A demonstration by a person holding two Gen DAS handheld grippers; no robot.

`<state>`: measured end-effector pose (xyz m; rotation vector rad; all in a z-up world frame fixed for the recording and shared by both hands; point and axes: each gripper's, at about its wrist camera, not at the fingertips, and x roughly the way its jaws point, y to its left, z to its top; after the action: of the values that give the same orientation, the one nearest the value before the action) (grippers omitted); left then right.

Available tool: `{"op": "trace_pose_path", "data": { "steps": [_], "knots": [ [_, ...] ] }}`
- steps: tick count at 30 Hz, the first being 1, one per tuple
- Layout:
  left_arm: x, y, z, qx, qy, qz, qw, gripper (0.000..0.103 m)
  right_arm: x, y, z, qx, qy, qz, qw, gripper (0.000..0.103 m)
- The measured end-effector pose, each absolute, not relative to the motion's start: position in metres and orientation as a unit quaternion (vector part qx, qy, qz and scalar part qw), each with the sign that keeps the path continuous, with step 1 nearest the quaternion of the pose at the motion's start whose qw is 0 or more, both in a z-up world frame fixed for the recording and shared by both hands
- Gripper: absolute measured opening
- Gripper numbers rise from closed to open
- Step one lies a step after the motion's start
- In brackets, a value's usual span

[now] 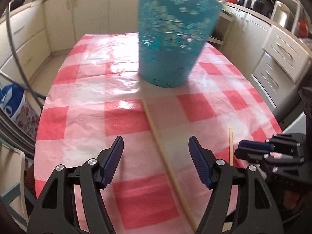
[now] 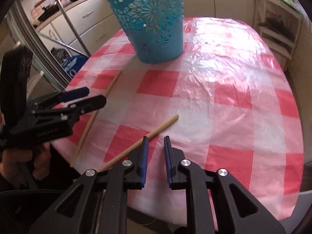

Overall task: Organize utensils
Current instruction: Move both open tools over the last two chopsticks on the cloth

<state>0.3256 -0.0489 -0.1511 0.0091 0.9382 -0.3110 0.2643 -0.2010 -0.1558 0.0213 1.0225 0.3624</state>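
Left wrist view
- Chopstick point(image 1: 167, 165): pale wood, thin, round; lies flat on the bench point(image 1: 81, 117), long axis running from near the cup's foot down to the lower edge, between the two fingers of the left hand-held gripper point(image 1: 156, 156), touching neither.
- Second chopstick point(image 1: 230, 146): same wood; only its upper part shows, pointing away from the camera, just beside the right hand-held gripper point(image 1: 251, 150).
- Cup point(image 1: 171, 39): teal plastic, tapered, with a cut-out flower pattern; upright at the far end of the first chopstick; blurred.
- Left hand-held gripper: jaws wide, nothing held; black frame, blue ribbed pads.
- Cloth: glossy, creased, red-and-white check.

Right wrist view
- Second chopstick point(image 2: 156, 131): lies flat, tip pointing up-right; its near end passes under the left finger of the right hand-held gripper point(image 2: 156, 148).
- Right hand-held gripper: jaws narrow with a small gap, gripping nothing.
- First chopstick point(image 2: 93, 117): lies at the bench's point(image 2: 234, 107) left edge, pointing toward the cup point(image 2: 154, 25).
- Left hand-held gripper point(image 2: 93, 96): over that chopstick; raised lettering on its body, unreadable.
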Motion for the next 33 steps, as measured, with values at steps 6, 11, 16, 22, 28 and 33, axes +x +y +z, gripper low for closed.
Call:
{"op": "trace_pose_path", "data": {
  "steps": [6, 11, 16, 22, 28, 33],
  "knots": [
    [0.346, -0.039, -0.152, -0.003, 0.462, -0.125, 0.878, 0.066, 0.296, -0.194, -0.158, -0.1, 0.479, 0.182, 0.853, 0.009],
    [0.345, -0.033, -0.15, -0.012, 0.459, -0.126, 0.879, 0.066, 0.307, -0.211, -0.158, 0.014, 0.524, 0.191, 0.83, 0.018],
    [0.338, -0.03, -0.154, -0.013, 0.463, -0.129, 0.877, 0.066, 0.281, -0.196, -0.158, 0.046, 0.518, 0.168, 0.837, 0.034],
    [0.336, -0.032, -0.152, -0.007, 0.462, -0.134, 0.877, 0.066, 0.287, -0.172, -0.157, -0.035, 0.498, 0.151, 0.853, 0.027],
    [0.335, -0.028, -0.152, -0.011, 0.462, -0.133, 0.877, 0.066, 0.307, -0.184, -0.158, 0.045, 0.529, 0.151, 0.834, 0.027],
    [0.335, -0.028, -0.152, -0.009, 0.463, -0.135, 0.876, 0.066, 0.304, -0.159, -0.156, 0.008, 0.515, 0.16, 0.842, 0.035]
  ]
}}
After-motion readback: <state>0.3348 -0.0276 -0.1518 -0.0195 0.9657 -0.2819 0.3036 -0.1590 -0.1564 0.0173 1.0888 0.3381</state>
